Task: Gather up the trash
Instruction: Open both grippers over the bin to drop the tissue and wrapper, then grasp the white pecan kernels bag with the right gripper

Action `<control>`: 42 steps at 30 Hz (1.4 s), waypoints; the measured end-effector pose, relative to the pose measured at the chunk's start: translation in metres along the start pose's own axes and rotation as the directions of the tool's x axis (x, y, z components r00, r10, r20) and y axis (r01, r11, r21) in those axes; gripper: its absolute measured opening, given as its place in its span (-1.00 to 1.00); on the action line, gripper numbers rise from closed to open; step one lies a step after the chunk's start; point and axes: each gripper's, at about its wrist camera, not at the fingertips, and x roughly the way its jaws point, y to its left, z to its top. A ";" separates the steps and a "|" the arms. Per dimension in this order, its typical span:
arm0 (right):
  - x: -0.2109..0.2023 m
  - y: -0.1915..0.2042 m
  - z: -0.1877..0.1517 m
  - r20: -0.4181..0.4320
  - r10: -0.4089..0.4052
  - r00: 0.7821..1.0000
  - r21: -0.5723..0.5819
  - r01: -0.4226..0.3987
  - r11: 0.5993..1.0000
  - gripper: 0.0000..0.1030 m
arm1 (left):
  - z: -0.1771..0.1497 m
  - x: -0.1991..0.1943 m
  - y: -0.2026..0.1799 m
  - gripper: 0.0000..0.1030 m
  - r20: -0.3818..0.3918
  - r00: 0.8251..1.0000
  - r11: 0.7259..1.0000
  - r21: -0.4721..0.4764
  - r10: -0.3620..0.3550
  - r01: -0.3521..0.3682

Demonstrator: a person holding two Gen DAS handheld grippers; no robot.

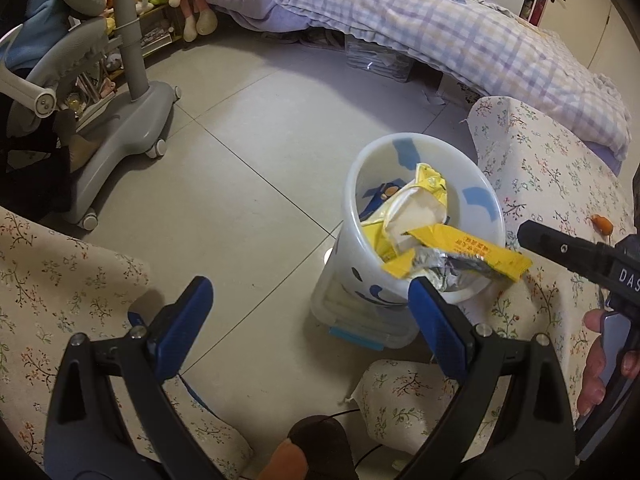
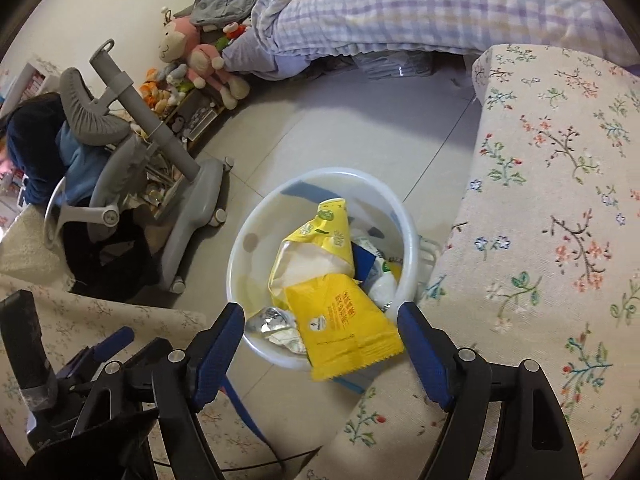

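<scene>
Two grippers hang over a white plastic trash bin [image 2: 256,216] that stands on the grey tiled floor [image 1: 240,152], and the bin serves as the landmark for everything else. Right gripper [image 2: 320,332]: its blue-padded jaws stand wide apart directly above the near rim of the bin, with nothing pressed between the pads. A yellow snack wrapper [image 2: 344,328] lies across that near rim, half inside the bin and half hanging out toward the camera, in the gap between the jaws but touching neither pad. Deeper in the bin sit a larger opened yellow bag [image 2: 316,248], a crumpled silver foil piece [image 2: 268,320] and some white and blue scraps.

Left gripper [image 1: 308,300]: also spread wide and empty, hovering to the left of the bin, its right pad overlapping the bin's near rim in the left wrist view. From that view the yellow wrapper [image 1: 472,252] juts over the bin's right edge, and the black body of the other gripper reaches in from the right, with part of a hand [image 1: 600,360] on its handle.

A floral-covered sofa cushion [image 2: 552,184] rises just right of the bin. Left of the bin stands a grey wheeled chair base [image 1: 132,120]; beyond the bin lies a bed with a checked purple quilt [image 1: 440,24], with a pink monkey plush toy [image 2: 188,52] at its left end
</scene>
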 end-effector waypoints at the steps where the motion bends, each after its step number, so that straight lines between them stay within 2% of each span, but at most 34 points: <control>1: -0.004 -0.001 -0.001 0.002 -0.011 1.000 0.001 0.011 1.000 0.56 | 0.000 0.000 -0.001 0.90 -0.003 1.000 1.000 0.002 -0.007 0.007; 7: -0.027 -0.020 -0.006 -0.002 -0.066 0.998 0.016 0.066 0.998 0.56 | -0.002 -0.003 -0.004 0.90 -0.008 0.999 0.999 -0.001 -0.034 0.033; 11: -0.048 -0.035 -0.011 0.009 -0.156 0.988 0.012 0.156 0.988 0.56 | -0.003 -0.005 -0.012 0.90 -0.013 0.999 0.999 0.015 -0.045 0.045; 17: -0.087 -0.067 -0.022 0.029 -0.314 0.949 0.042 0.313 0.949 0.56 | -0.007 -0.005 -0.027 0.90 -0.028 0.998 0.997 0.060 -0.052 0.054; 21: -0.109 -0.099 -0.028 0.029 -0.365 0.930 0.106 0.360 0.927 0.56 | -0.008 -0.006 -0.036 0.90 -0.039 0.997 0.995 0.069 -0.068 0.071; 31: -0.143 -0.168 -0.040 -0.032 -0.507 0.861 0.277 0.495 0.823 0.56 | -0.008 -0.012 -0.064 0.90 -0.035 0.995 0.990 0.102 -0.093 0.096; 35: -0.147 -0.187 -0.045 -0.066 -0.529 0.846 0.320 0.520 0.792 0.56 | -0.009 -0.014 -0.077 0.90 -0.034 0.995 0.988 0.120 -0.098 0.101; 37: -0.146 -0.193 -0.046 -0.075 -0.526 0.847 0.335 0.519 0.787 0.56 | -0.009 -0.015 -0.082 0.90 -0.032 0.995 0.987 0.127 -0.098 0.101; 42: -0.143 -0.209 -0.047 -0.095 -0.488 0.868 0.377 0.485 0.789 0.56 | -0.009 -0.017 -0.093 0.91 -0.026 0.995 0.985 0.139 -0.097 0.100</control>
